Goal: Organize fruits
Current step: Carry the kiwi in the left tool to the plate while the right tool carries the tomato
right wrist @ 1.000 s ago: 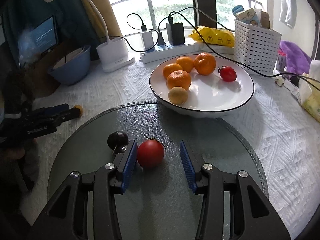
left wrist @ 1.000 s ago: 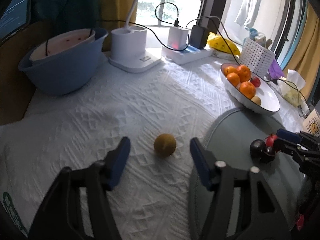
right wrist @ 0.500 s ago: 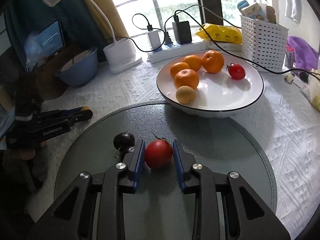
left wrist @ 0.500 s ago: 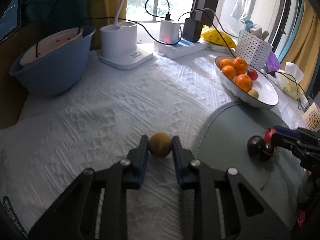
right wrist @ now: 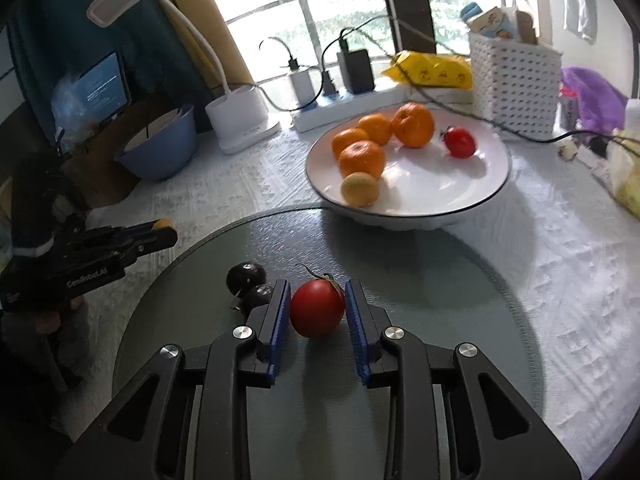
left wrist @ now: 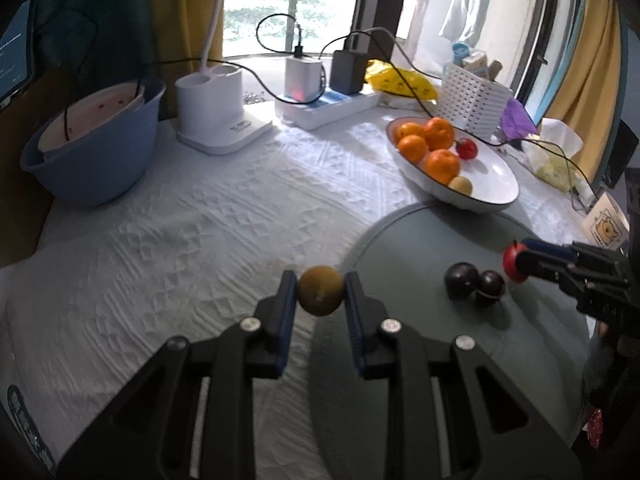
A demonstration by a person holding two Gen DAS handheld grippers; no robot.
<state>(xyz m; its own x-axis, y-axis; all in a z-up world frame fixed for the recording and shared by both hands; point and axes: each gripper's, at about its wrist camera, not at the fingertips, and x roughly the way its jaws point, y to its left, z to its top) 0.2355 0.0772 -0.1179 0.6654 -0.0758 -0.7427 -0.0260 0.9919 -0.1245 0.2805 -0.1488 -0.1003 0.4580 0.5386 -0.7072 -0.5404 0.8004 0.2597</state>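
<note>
bright window [left wrist: 280, 4], yellow curtains [left wrist: 584, 56], white tablecloth [left wrist: 180, 240]

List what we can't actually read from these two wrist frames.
- Blue bowl contents: left wrist view, its rim hides them.
- White basket contents: right wrist view, wall hides all but the tops.
- Dark fruits: right wrist view, one is partly behind a gripper finger.
- Screen text: too small, blurred.

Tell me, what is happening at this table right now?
A person is sorting fruit with two handheld grippers. The left gripper is shut on a brownish-yellow fruit, the right gripper on a red tomato over the grey mat. Two dark plums lie beside it; the white bowl holds oranges.
</note>
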